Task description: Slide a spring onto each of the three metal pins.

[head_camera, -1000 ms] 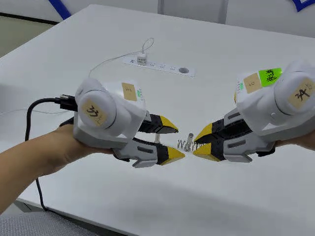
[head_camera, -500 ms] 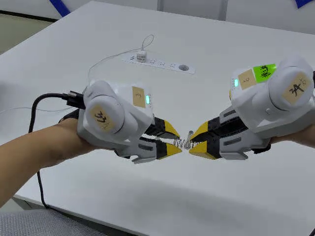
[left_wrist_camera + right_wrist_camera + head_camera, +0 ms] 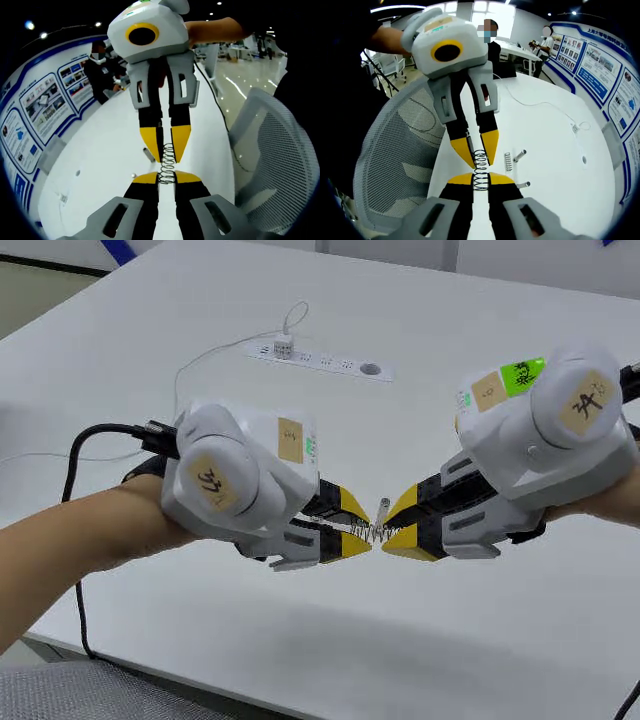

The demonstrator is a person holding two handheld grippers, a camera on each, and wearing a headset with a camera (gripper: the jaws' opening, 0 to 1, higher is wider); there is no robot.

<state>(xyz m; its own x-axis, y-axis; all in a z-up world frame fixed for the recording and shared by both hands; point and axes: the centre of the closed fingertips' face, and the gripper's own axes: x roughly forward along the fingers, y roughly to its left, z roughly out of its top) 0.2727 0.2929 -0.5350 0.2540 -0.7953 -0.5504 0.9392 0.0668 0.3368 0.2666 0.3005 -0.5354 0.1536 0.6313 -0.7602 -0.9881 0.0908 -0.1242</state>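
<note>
Tips crowded, free surface all round.
The left tongs [image 3: 362, 532] and right tongs [image 3: 392, 535] meet nose to nose, a spring [image 3: 377, 532] bridging the gap and a pin [image 3: 383, 508] standing just behind; the surface [image 3: 480, 640] nearer the person lies bare, the power strip [image 3: 320, 362] well apart.

A round tan sticker [image 3: 213, 482] on the back of the left tongs [image 3: 355, 530] carries a handwritten "33", followed by a mark that cannot be made out. A matching sticker [image 3: 588, 400] on the right tongs [image 3: 400, 525] reads "34". The small tan label [image 3: 291, 439], the green label [image 3: 520, 373] and the wall posters [image 3: 600, 60] are too small to read.
</note>
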